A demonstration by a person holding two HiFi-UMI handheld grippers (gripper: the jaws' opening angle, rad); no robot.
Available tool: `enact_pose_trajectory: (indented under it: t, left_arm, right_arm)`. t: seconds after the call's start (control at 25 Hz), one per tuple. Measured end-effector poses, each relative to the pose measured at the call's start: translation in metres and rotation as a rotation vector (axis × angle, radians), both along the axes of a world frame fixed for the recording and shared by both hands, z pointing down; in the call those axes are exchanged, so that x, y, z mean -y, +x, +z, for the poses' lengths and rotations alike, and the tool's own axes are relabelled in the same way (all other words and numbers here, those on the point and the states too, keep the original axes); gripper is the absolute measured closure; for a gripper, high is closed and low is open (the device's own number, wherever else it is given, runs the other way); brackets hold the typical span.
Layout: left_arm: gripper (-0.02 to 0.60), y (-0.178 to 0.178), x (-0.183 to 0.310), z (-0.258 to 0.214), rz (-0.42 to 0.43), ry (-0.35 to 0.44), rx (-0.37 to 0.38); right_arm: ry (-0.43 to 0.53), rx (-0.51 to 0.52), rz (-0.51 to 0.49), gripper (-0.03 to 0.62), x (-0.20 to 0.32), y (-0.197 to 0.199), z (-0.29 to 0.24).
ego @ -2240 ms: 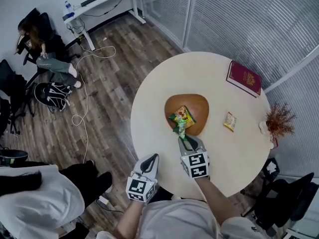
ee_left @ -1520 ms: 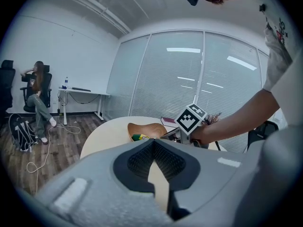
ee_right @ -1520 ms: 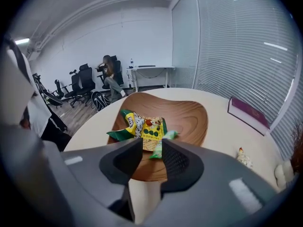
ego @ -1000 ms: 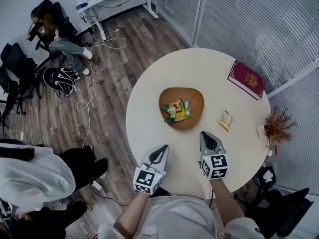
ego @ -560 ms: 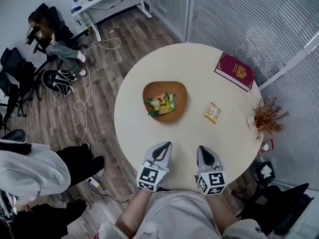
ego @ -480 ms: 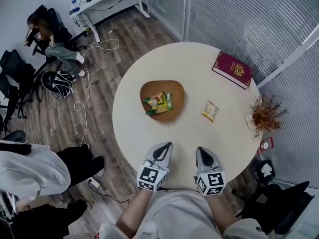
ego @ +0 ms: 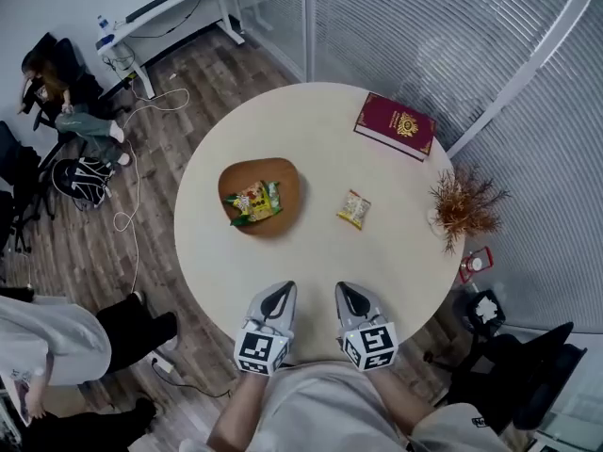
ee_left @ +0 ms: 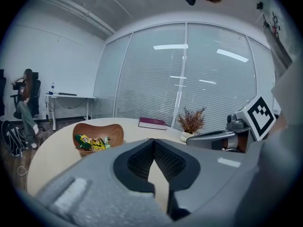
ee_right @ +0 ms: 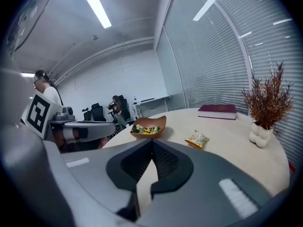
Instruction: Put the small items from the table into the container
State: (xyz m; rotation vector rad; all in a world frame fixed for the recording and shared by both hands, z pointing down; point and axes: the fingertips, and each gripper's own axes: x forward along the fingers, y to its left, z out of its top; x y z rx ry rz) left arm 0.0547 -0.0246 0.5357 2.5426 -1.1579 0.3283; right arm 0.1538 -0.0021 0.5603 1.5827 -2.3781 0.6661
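Note:
A wooden bowl [ego: 283,179] sits left of centre on the round table [ego: 311,262], with a green and yellow snack packet [ego: 252,202] inside it. A small yellow packet [ego: 354,209] lies on the table to the bowl's right. My left gripper [ego: 279,295] and right gripper [ego: 347,294] hover side by side at the table's near edge, both shut and empty, well short of the bowl and the packet. The left gripper view shows the bowl [ee_left: 111,132] ahead to the left. In the right gripper view the yellow packet [ee_right: 197,139] lies ahead to the right, with the bowl [ee_right: 156,122] behind it.
A dark red book [ego: 395,125] lies at the table's far right. A dried plant in a white vase [ego: 462,205] stands at the right edge. Chairs, cables and a seated person [ego: 57,102] are on the wooden floor to the left.
The right gripper has left the green packet in the bowl and drawn back to the near edge. Both grippers shifted sideways together, and the head view swung right.

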Motion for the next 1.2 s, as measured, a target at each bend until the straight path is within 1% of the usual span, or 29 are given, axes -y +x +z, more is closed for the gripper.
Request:
enact_pose_trajectory:
  t: [0.12, 0.28, 0.32, 0.36, 0.4, 0.48, 0.6, 0.64, 0.68, 0.8, 0.84, 0.92, 1.12, 1.2]
  left_arm:
    - [0.584, 0.001, 0.002, 0.002, -0.021, 0.003, -0.013]
    - [0.584, -0.003, -0.001, 0.005, -0.038, -0.009, -0.007]
    - [0.584, -0.006, -0.002, 0.005, -0.044, -0.012, -0.004]
    - [0.584, -0.009, -0.003, 0.005, -0.053, -0.015, -0.001]
    - [0.584, -0.013, -0.005, 0.006, -0.062, -0.019, 0.000]
    - [0.584, -0.020, -0.010, 0.008, -0.079, -0.029, 0.006]
    - [0.584, -0.031, -0.014, 0.012, -0.106, -0.044, 0.019]
    - [0.584, -0.035, -0.017, 0.014, -0.116, -0.051, 0.023]
    - [0.584, -0.039, -0.019, 0.015, -0.127, -0.059, 0.027]
    - [0.584, -0.051, -0.023, 0.019, -0.160, -0.076, 0.037]
    - [0.584, -0.055, -0.024, 0.021, -0.169, -0.083, 0.041]
    - [0.584, -0.062, -0.026, 0.024, -0.185, -0.093, 0.049]
    - [0.584, -0.073, -0.022, 0.026, -0.213, -0.101, 0.052]
    - [0.584, -0.075, -0.018, 0.025, -0.216, -0.100, 0.053]
  right_arm:
    - [0.001, -0.019, 0.000, 0.591, 0.012, 0.014, 0.009]
    - [-0.030, -0.099, 0.011, 0.591, 0.045, 0.038, 0.037]
    - [-0.043, -0.114, 0.018, 0.577, 0.058, 0.043, 0.046]
    - [-0.057, -0.130, 0.026, 0.518, 0.072, 0.049, 0.055]
    - [-0.070, -0.150, 0.034, 0.478, 0.087, 0.055, 0.065]
    - [-0.090, -0.206, 0.059, 0.422, 0.117, 0.068, 0.085]
    - [-0.135, -0.276, 0.128, 0.288, 0.158, 0.089, 0.117]
    - [-0.154, -0.278, 0.157, 0.257, 0.168, 0.095, 0.127]
    - [-0.172, -0.269, 0.190, 0.205, 0.177, 0.100, 0.135]
    - [-0.231, -0.214, 0.281, 0.135, 0.199, 0.106, 0.155]
    - [-0.249, -0.195, 0.303, 0.121, 0.205, 0.106, 0.161]
    - [-0.277, -0.182, 0.331, 0.114, 0.213, 0.105, 0.172]
    - [-0.297, -0.246, 0.359, 0.129, 0.220, 0.107, 0.183]
    - [-0.312, -0.246, 0.373, 0.139, 0.218, 0.107, 0.186]
